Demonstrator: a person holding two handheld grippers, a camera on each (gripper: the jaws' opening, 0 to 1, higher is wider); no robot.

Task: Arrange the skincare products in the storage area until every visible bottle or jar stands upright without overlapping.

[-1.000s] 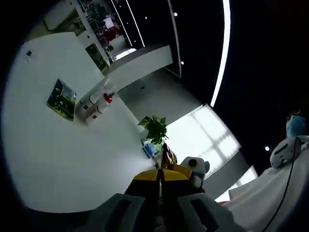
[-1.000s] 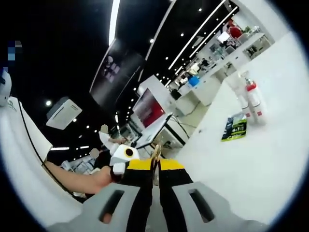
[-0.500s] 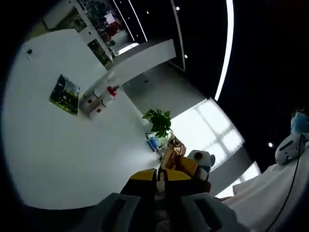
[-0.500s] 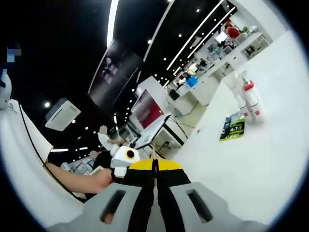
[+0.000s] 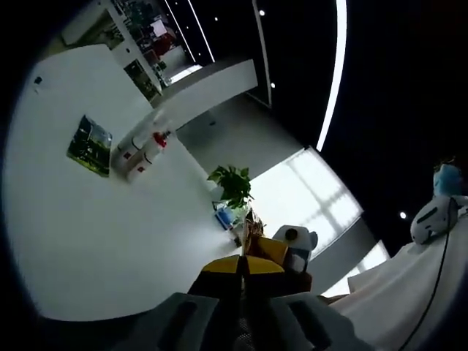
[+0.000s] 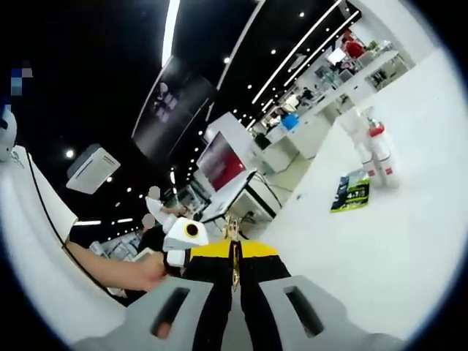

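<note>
Both grippers were held off the table (image 5: 88, 241), jaws closed on nothing: left gripper (image 5: 243, 272), right gripper (image 6: 234, 259). The two bottles (image 6: 373, 150) stood upright, touching, far across the table beside a flat packet (image 6: 349, 191); no reach had begun, probably a pre-approach pose.

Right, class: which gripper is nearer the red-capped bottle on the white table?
Right, perhaps, but only marginally; it is too close to call. The right gripper and the left gripper are side by side, both far across the table from the red-capped bottle.
</note>
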